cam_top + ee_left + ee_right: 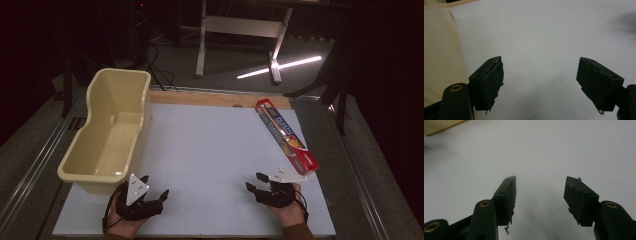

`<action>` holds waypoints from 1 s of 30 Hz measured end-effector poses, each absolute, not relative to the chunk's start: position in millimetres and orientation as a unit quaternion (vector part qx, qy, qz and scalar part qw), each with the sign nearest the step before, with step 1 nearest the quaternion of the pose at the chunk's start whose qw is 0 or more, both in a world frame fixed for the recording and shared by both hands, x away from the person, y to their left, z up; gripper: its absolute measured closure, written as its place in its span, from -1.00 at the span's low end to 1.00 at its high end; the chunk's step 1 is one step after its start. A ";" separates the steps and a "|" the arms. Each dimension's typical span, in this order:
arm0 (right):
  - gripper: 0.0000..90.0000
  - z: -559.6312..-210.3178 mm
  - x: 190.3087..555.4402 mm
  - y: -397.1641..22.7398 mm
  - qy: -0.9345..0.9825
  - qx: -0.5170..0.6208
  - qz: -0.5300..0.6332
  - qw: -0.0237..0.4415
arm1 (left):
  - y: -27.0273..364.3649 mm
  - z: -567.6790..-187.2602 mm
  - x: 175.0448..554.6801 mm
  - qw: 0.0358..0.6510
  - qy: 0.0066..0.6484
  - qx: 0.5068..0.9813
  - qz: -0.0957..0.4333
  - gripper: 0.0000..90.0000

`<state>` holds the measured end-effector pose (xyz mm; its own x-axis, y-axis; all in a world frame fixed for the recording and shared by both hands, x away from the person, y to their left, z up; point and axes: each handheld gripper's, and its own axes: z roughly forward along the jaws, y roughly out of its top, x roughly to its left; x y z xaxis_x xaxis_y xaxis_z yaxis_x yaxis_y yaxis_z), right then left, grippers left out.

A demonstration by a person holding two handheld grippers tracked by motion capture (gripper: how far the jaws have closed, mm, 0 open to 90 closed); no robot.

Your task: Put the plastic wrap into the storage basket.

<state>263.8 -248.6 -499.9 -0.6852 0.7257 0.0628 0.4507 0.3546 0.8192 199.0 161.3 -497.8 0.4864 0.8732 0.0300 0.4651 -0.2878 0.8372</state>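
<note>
One tub (107,132), one foil box (286,136), two tongs

Ambient: dim, dark surround | Source: bright strip reflection on floor (280,66) | Table (210,150): evenly lit, soft shadows | Gripper views: near jaws soft, background defocused, dark smudge upper right in left gripper view

Your forearms run off the bottom edge of the high view, so you see only the hands. The print on the long red cardboard box (286,136) is too small to read. In the left gripper view, the cream plastic tub (439,47) is cut by the left edge, and a dark blur lies far across the white tabletop (536,37) from the tub, too soft to identify.
</note>
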 end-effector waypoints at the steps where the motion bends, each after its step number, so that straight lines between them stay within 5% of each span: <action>1: -0.05 -499.9 263.8 -248.6 0.808 0.364 0.436 0.158 | 161.3 -497.8 199.0 0.404 0.439 0.762 0.253 -0.52; 30: -0.10 -485.6 347.6 -298.2 0.818 0.400 0.348 0.222 | 160.0 -500.4 195.1 0.400 0.420 0.774 0.254 -0.53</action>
